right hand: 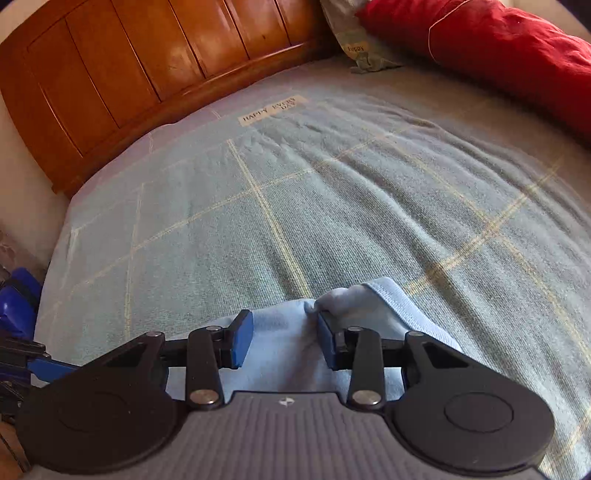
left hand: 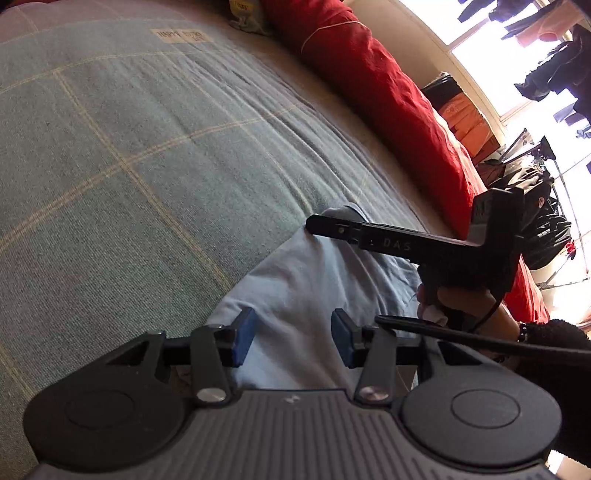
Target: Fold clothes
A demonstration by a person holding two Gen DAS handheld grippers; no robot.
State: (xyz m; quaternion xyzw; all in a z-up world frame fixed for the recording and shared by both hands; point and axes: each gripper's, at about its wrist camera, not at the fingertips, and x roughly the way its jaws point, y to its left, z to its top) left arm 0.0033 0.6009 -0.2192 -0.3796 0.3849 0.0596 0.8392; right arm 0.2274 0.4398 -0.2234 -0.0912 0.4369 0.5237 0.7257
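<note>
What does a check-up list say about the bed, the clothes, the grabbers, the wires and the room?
Surface: bed blanket, blue-green with pale check lines, lightly rippled.
Job's things: light blue garment lying on the blanket, near edge, bunched at one corner.
Clutter: red duvet along the far side; small printed cloth beside it.
Grippers: left gripper jaws open over the garment; right gripper jaws open, one pad against the bunched corner.
Cables: black cable near the right hand.
Surroundings: wooden headboard; bright window with hanging clothes; dark bag by the bed.
</note>
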